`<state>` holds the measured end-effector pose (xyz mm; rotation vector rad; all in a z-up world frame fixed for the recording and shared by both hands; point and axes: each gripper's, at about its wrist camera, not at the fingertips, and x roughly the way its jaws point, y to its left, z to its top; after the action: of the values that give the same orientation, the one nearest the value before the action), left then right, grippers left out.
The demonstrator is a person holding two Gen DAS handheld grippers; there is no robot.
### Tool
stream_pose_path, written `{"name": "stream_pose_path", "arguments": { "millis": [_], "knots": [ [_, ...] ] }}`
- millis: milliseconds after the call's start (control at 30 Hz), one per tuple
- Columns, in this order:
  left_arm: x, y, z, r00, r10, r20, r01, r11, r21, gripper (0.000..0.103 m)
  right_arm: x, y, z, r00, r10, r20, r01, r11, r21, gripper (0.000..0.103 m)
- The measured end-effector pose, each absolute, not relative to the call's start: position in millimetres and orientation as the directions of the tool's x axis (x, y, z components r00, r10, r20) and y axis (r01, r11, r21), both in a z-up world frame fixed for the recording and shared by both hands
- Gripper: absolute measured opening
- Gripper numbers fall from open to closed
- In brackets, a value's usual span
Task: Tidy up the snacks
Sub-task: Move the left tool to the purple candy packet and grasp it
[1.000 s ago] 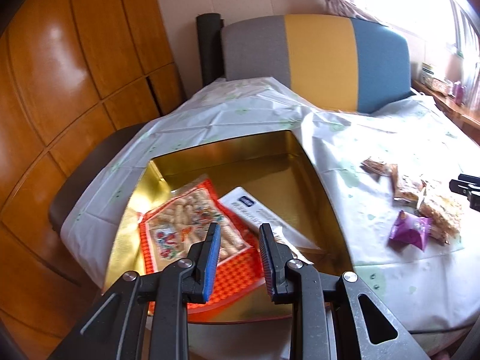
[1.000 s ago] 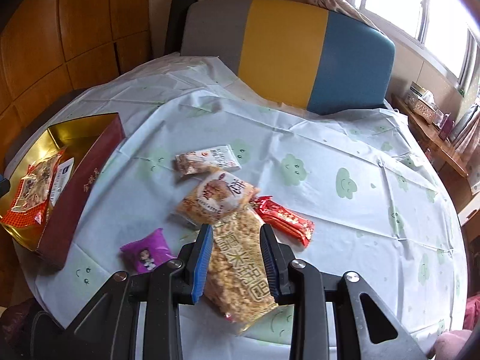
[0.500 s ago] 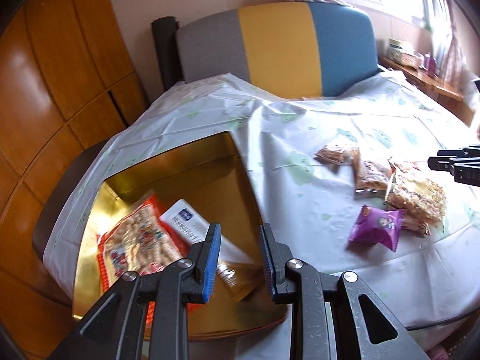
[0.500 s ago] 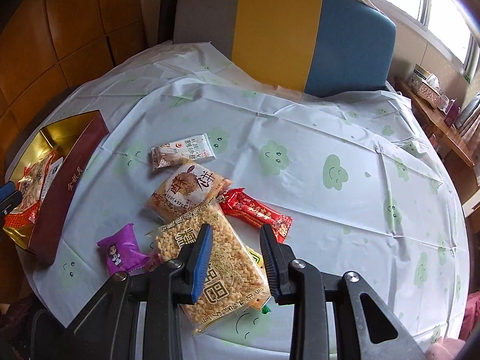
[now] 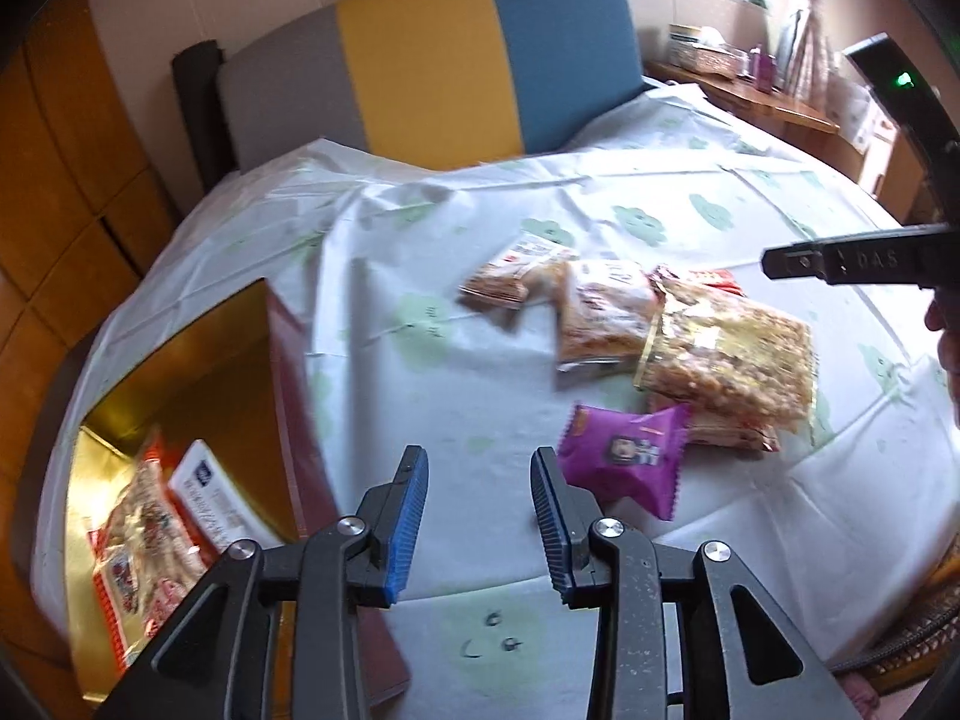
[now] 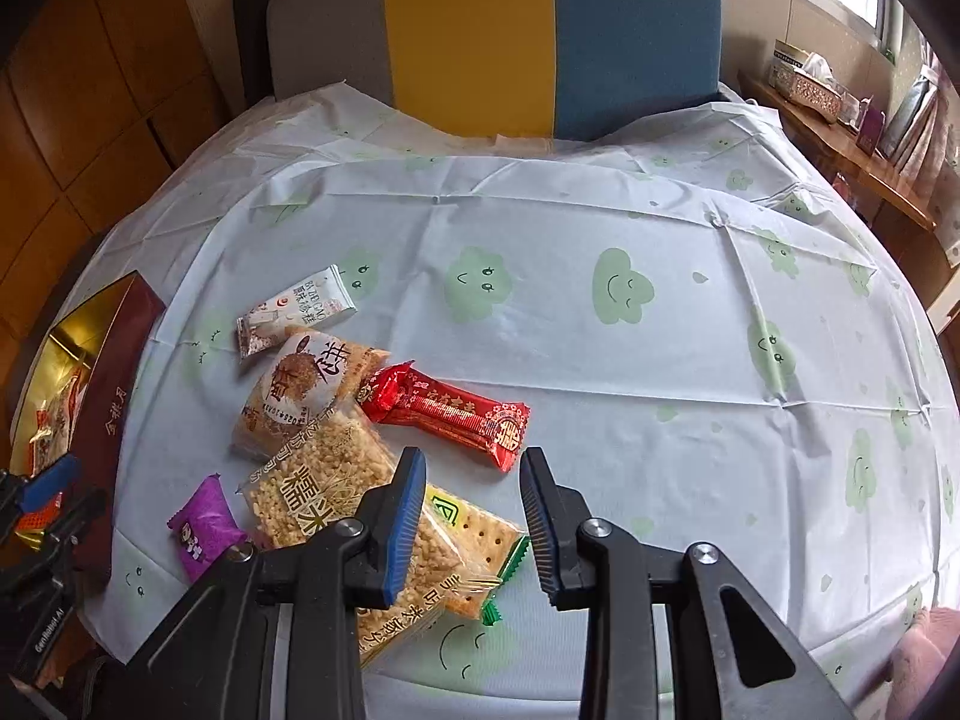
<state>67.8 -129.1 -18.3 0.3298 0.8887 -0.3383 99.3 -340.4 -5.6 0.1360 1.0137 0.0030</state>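
A gold-lined maroon box (image 5: 288, 372) stands at the table's left edge, holding a red peanut bag (image 5: 144, 540) and a white packet (image 5: 210, 498). My left gripper (image 5: 478, 468) hovers over bare tablecloth between the box and a purple packet (image 5: 624, 462); its jaws are opening with nothing between them. Loose snacks lie in a pile: a rice-cracker pack (image 6: 318, 480), a round-biscuit bag (image 6: 303, 387), a small white packet (image 6: 297, 309), a red bar (image 6: 447, 414) and a soda-cracker pack (image 6: 474, 534). My right gripper (image 6: 472, 468) hangs open above the soda-cracker pack, gripping nothing.
A chair (image 6: 498, 30) with a grey, yellow and blue back stands behind the round table. Wooden panels (image 5: 60, 180) line the left side. A sideboard (image 6: 840, 138) with a tissue box runs along the right. The cloud-print tablecloth (image 6: 660, 360) is bare to the right.
My left gripper swung right, from over the box to the tablecloth beside the purple packet, and its jaws widened. My right gripper shifted right across the rice-cracker pack toward the soda crackers.
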Motion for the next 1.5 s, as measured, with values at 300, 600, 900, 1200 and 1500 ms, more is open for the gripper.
{"name": "stream_pose_path", "arguments": {
  "millis": [300, 600, 900, 1200, 1500],
  "knots": [
    [75.3, -138.9, -34.8, 0.457, -0.227, -0.86, 0.396, 0.918, -0.032, 0.039, 100.3, -337.2, -4.9, 0.524, 0.086, -0.847, 0.044, 0.991, 0.128, 0.033],
    [63.5, -141.9, -38.4, 0.443, -0.232, -0.866, 0.401, 0.915, -0.04, 0.039, 100.6, -338.6, -6.4, 0.522, 0.08, -0.849, 0.051, 0.991, 0.125, 0.033],
    [64.0, -145.9, -41.6, 0.384, -0.274, -0.882, 0.387, 0.915, -0.115, 0.044, 99.4, -342.6, -0.6, 0.547, 0.078, -0.834, 0.063, 0.989, 0.134, 0.034],
    [81.9, -148.0, -51.1, 0.26, -0.376, -0.89, 0.34, 0.898, -0.28, 0.051, 98.9, -341.8, -0.6, 0.548, 0.075, -0.833, 0.064, 0.989, 0.132, 0.034],
    [121.1, -138.5, -52.0, 0.285, -0.327, -0.901, 0.224, 0.937, -0.269, 0.048, 99.2, -345.0, -0.7, 0.549, 0.073, -0.832, 0.075, 0.988, 0.136, 0.034]
  ]
}}
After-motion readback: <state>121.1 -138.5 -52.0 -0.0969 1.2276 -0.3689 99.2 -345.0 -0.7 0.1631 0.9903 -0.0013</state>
